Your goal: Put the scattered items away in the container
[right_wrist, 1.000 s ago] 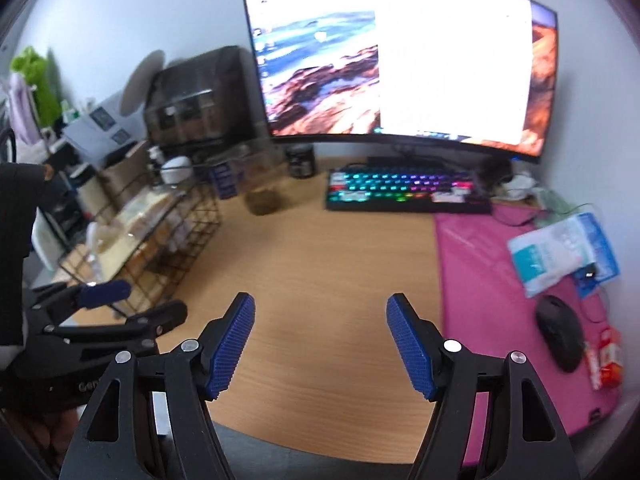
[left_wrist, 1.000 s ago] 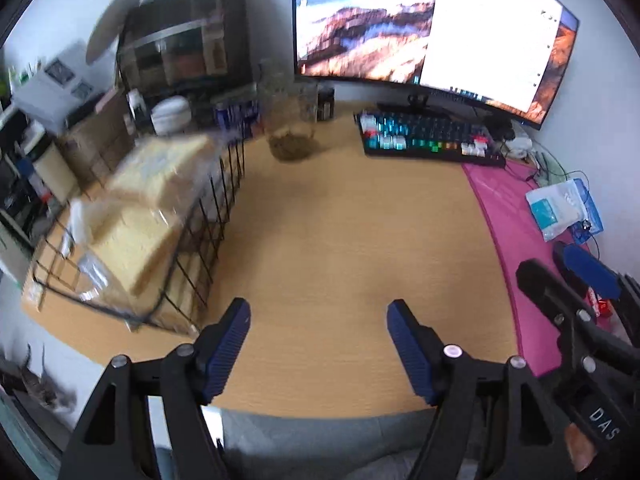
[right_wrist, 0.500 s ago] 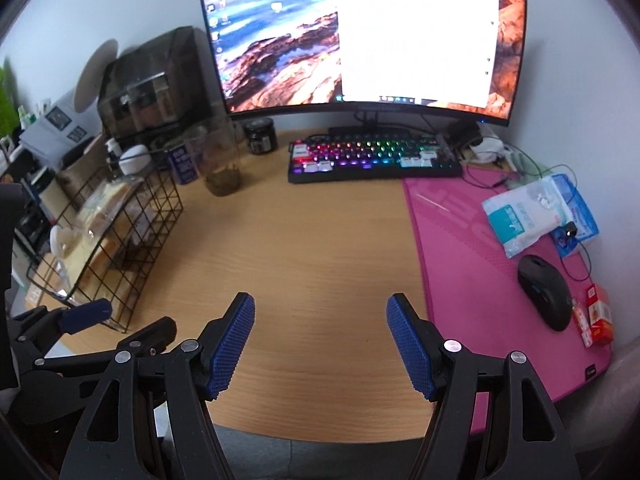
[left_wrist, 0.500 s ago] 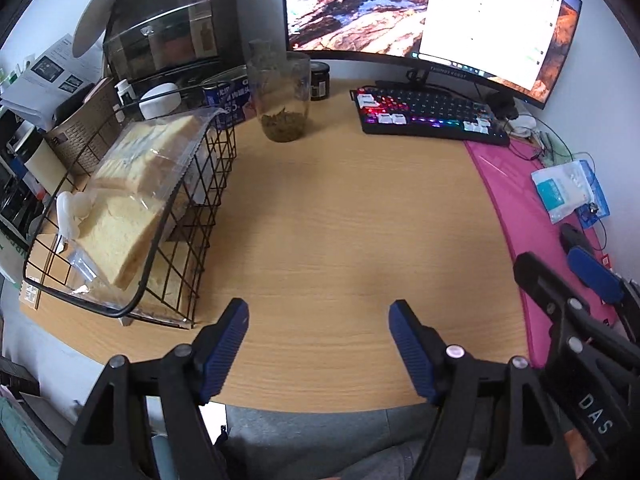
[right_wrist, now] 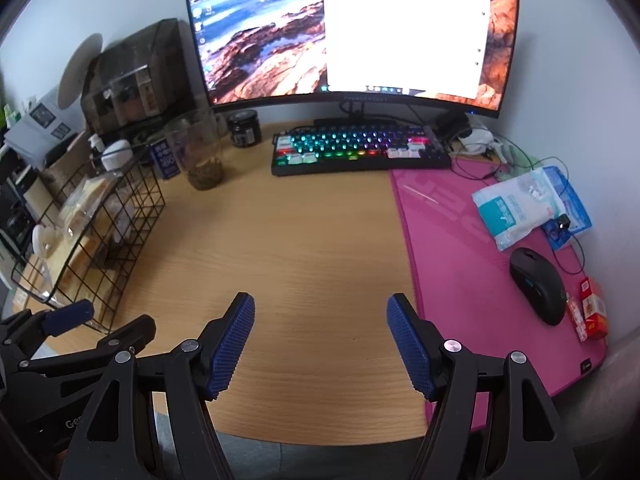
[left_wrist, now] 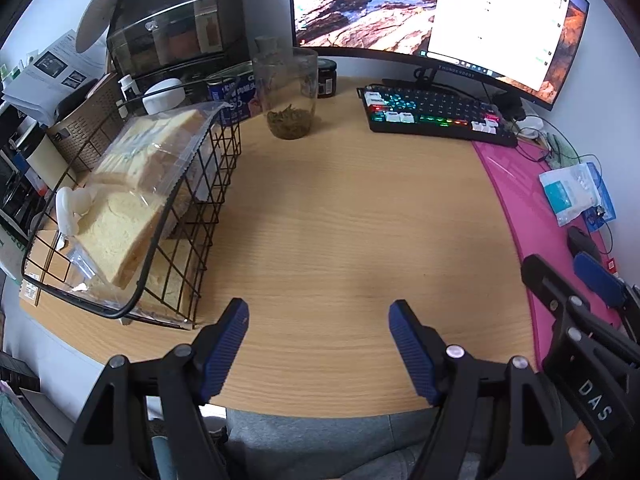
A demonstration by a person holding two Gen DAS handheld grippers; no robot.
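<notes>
My left gripper (left_wrist: 318, 336): jaws stand apart with nothing between them, only bare desk (left_wrist: 340, 240) beyond the pads.
My right gripper (right_wrist: 320, 332): jaws likewise apart and empty, over the desk's near edge.
Containers: one black wire basket (left_wrist: 208, 208), ahead and to the left of my left jaws, well apart from them; from my right jaws it sits far left.
Scattered items: two clear bags of sliced bread (left_wrist: 148, 168) already lie in the basket, one stacked partly on the other, with one white clip-like object (left_wrist: 70, 206) on top, beside the far rim.
Glass jars: one tall clear jar (left_wrist: 290, 92) with dark leaves at its bottom, straight ahead past my left jaws; one small dark jar (right_wrist: 244, 128) beside it.
Keyboards: one, lit (right_wrist: 360, 150), ahead of my right jaws under one curved monitor (right_wrist: 344, 32).
Pink mat: one (right_wrist: 480, 272), right of my right jaws.
Only the right view shows whole: one black mouse (right_wrist: 538, 284), one small red box (right_wrist: 592, 312) and two plastic packets (right_wrist: 520, 206) on the mat.
Only the left view shows clearly: the bread slices inside the bags.
Person: grey clothing (left_wrist: 312, 444) below the desk edge, behind my jaws.
</notes>
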